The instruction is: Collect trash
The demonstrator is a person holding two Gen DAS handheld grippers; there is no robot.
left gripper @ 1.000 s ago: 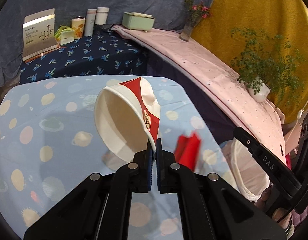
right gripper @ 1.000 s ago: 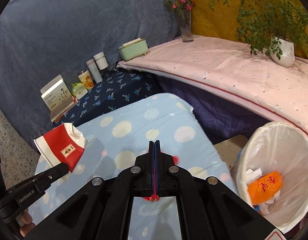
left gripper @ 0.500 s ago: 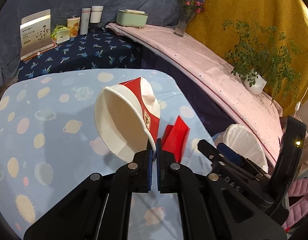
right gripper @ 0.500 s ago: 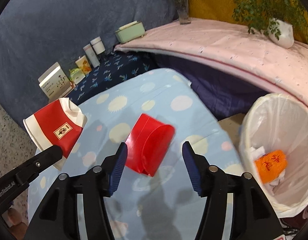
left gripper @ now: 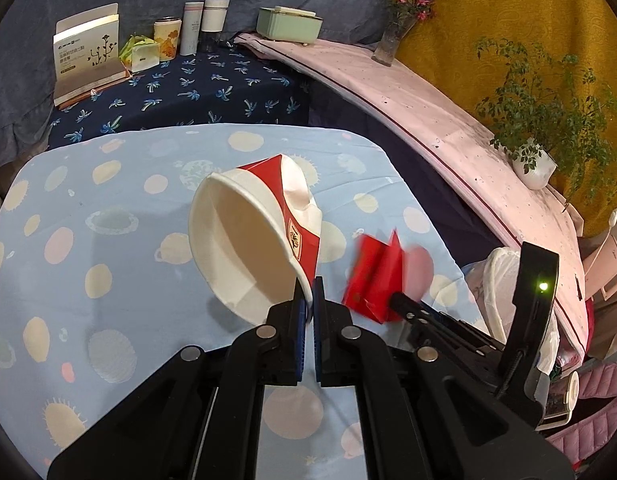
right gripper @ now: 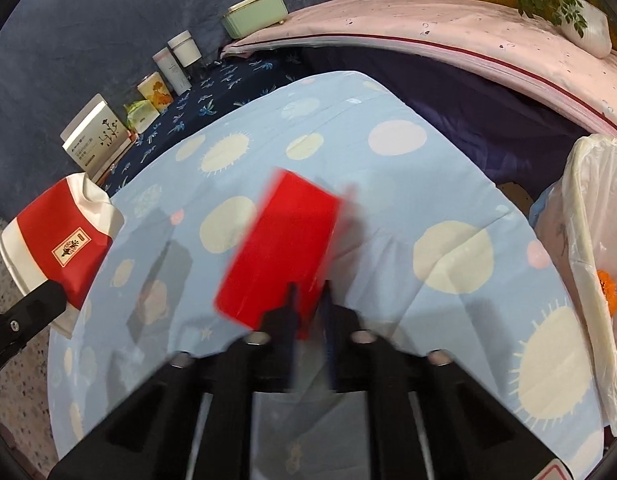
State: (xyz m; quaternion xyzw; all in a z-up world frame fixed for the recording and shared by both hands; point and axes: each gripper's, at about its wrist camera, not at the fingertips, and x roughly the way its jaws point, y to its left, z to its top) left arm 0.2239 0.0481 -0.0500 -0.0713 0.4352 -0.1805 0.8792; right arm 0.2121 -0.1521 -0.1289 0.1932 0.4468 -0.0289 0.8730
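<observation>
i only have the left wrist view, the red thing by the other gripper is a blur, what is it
Observer: In the right wrist view it is a flat red carton, and the right gripper has its jaws shut on the carton's near edge.
Operator: is there already trash in the bin, i just see its rim
Observer: Yes. Through the liner of the white bin an orange wrapper shows inside.
Operator: what's printed on my cup
Observer: The paper cup in the left gripper has a red band with a small cream label, and its white base end is crumpled.
</observation>
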